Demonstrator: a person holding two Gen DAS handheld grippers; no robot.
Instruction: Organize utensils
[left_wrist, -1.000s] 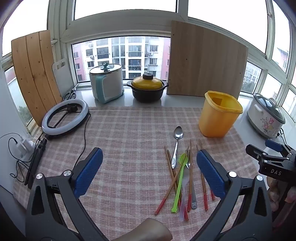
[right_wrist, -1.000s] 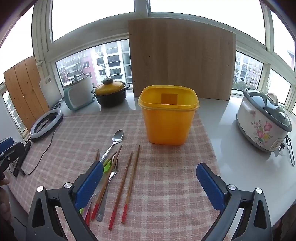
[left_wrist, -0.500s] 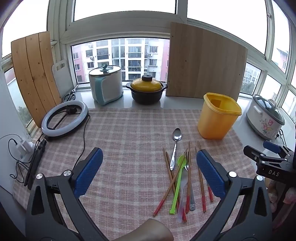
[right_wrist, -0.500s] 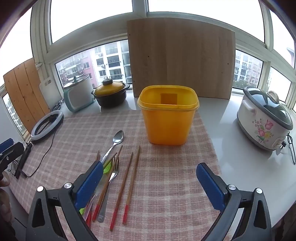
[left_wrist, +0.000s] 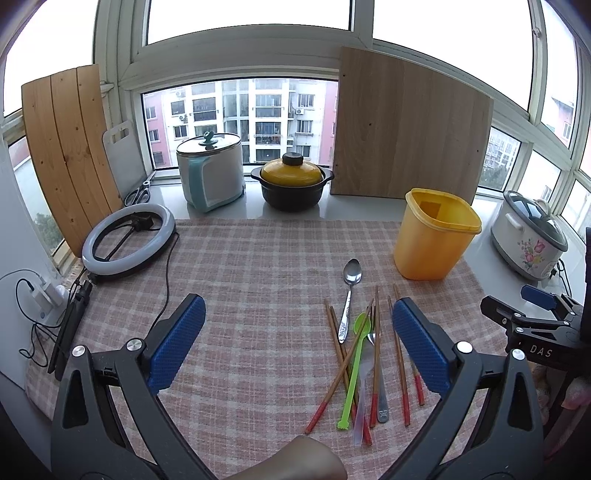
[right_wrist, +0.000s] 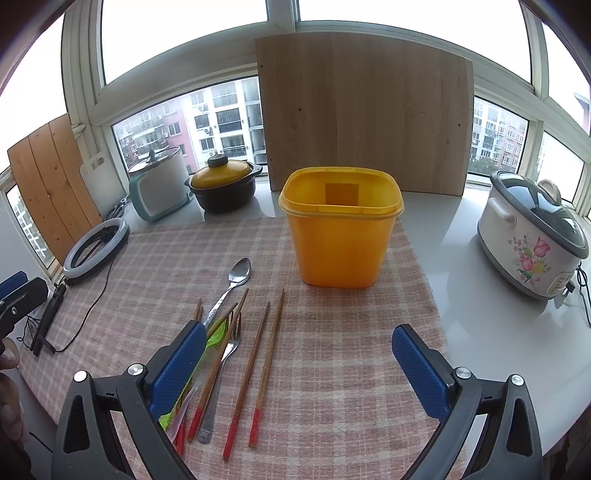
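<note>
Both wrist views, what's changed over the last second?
Little. Both cameras drifted slightly; the yellow bin and utensil pile shift a bit in frame, but nothing on the cloth moved. The left gripper and right gripper remain open and empty. Nothing was grasped or released.

The white desk (right_wrist: 461, 236) has a pink checked cloth (right_wrist: 332, 350) on it. On the cloth stand a yellow tub (right_wrist: 341, 236) and a ring light (left_wrist: 127, 243), and a silver spoon (left_wrist: 351, 288), a green spoon (left_wrist: 354, 354), a fork (right_wrist: 221, 365) and chopsticks (right_wrist: 267, 358) lie in a pile. Pots sit on the bare desk.
</note>
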